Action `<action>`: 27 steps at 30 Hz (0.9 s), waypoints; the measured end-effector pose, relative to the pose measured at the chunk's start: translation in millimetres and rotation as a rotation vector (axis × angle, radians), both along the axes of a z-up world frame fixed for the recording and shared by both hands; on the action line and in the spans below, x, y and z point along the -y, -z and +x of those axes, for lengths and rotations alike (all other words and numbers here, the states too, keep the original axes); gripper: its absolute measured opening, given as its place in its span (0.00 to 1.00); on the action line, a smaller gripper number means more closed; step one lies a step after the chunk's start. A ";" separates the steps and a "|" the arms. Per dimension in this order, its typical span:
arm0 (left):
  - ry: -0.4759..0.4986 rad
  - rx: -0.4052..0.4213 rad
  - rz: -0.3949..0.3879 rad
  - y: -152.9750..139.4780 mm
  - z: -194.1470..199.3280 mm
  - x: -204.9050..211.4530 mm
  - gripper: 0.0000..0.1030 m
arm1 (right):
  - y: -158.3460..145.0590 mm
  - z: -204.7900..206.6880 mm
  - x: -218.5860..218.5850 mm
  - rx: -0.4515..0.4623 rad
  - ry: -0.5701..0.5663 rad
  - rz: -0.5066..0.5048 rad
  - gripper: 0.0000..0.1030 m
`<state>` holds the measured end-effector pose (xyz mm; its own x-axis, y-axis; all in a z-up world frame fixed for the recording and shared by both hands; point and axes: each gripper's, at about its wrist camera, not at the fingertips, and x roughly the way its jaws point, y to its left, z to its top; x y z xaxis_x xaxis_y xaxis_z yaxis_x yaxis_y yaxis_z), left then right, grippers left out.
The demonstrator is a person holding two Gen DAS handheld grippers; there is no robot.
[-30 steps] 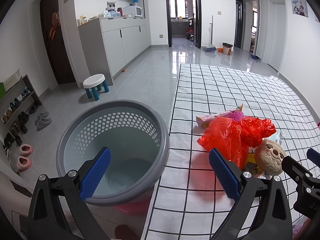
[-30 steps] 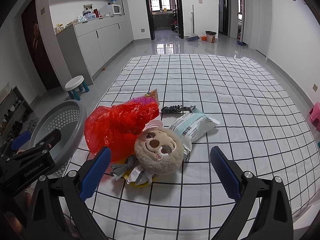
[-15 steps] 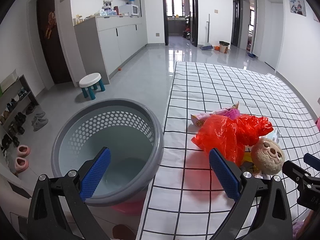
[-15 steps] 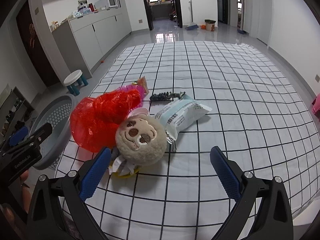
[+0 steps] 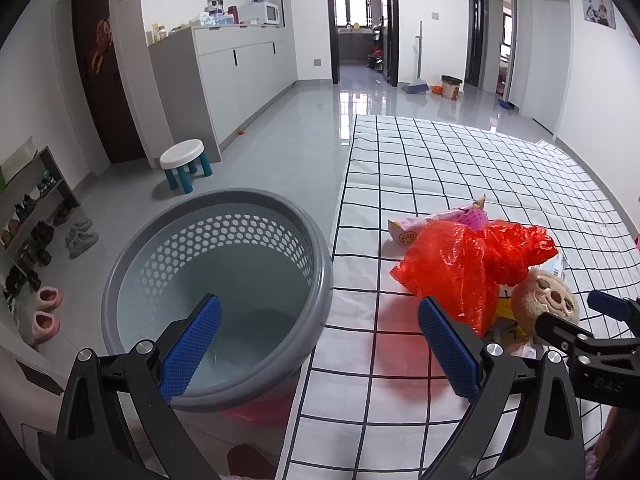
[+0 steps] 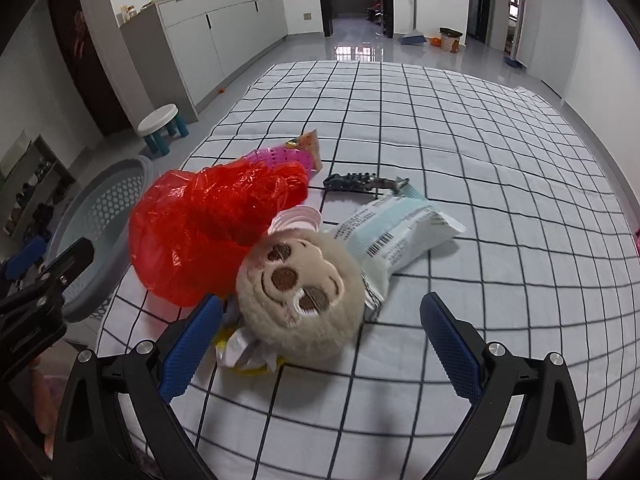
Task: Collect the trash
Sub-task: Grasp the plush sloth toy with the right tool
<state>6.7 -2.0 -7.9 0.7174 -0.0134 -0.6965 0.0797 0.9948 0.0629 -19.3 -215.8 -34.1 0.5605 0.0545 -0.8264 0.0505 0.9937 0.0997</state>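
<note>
The left gripper (image 5: 318, 346) is held level with its jaws wide apart. The right gripper (image 6: 320, 344) is spread wide too, holding nothing.

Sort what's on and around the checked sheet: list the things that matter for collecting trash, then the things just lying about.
For the job:
- red plastic bag
- pale blue snack packet
- pink wrapper
- crumpled wrappers under the toy
- grey basket

Just lying about:
- plush toy
- dark toothed object, maybe a clip
- white stool
- pink slippers

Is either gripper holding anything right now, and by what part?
Nothing is held: the left gripper and right gripper are both open, with no trash between their pads.
</note>
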 end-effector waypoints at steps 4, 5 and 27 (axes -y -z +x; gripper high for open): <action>0.005 -0.002 -0.008 1.1 0.8 0.0 0.94 | 5.9 7.1 -3.8 -0.001 -0.002 -0.018 0.92; 0.008 -0.002 -0.008 1.5 1.2 0.3 0.94 | 6.4 7.6 -4.2 0.000 -0.002 -0.025 0.92; 0.072 0.026 -0.032 0.7 -4.2 15.3 0.94 | -15.7 -21.0 10.9 0.092 0.029 0.011 0.59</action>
<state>2.5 -17.3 -8.5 0.7318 -0.0879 -0.6759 0.1502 0.9881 0.0341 -40.3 -226.8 -18.4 0.6358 0.0457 -0.7705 0.0690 0.9909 0.1158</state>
